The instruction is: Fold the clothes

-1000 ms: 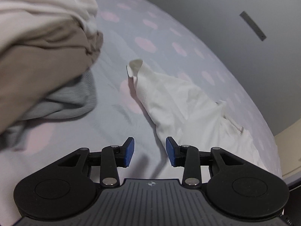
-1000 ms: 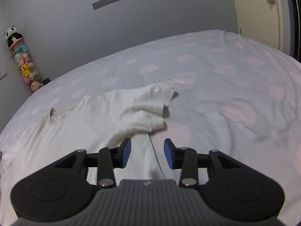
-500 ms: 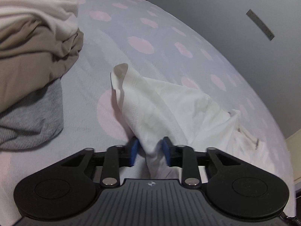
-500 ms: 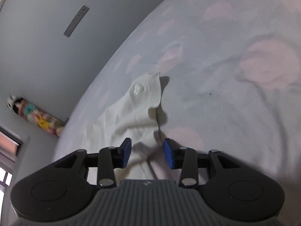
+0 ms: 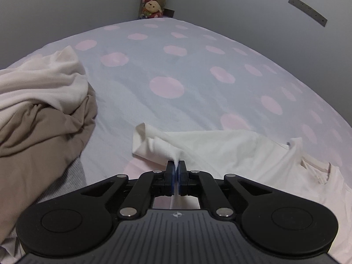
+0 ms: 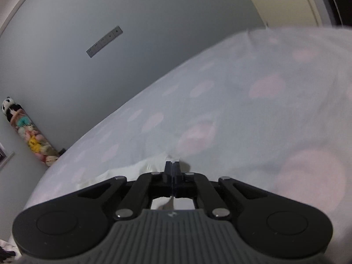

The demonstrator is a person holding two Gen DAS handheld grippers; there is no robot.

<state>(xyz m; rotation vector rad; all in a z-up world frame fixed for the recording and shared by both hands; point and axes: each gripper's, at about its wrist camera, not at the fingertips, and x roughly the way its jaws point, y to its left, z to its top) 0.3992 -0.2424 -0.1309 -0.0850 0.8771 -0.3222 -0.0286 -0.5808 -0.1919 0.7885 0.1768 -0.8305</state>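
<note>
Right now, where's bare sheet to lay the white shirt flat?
Free: dotted bedsheet beyond the white shirt, up to the wall, right of the clothes pile. Crowded: near left, where the pile sits. Left gripper and right gripper both pinch the shirt.

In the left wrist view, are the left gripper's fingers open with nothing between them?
No. The left gripper is shut on a bunched fold of the white T-shirt.

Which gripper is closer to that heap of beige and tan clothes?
Left. The left gripper pinches the white cotton T-shirt beside the heap of beige and tan clothes; the right gripper view shows no heap.
</note>
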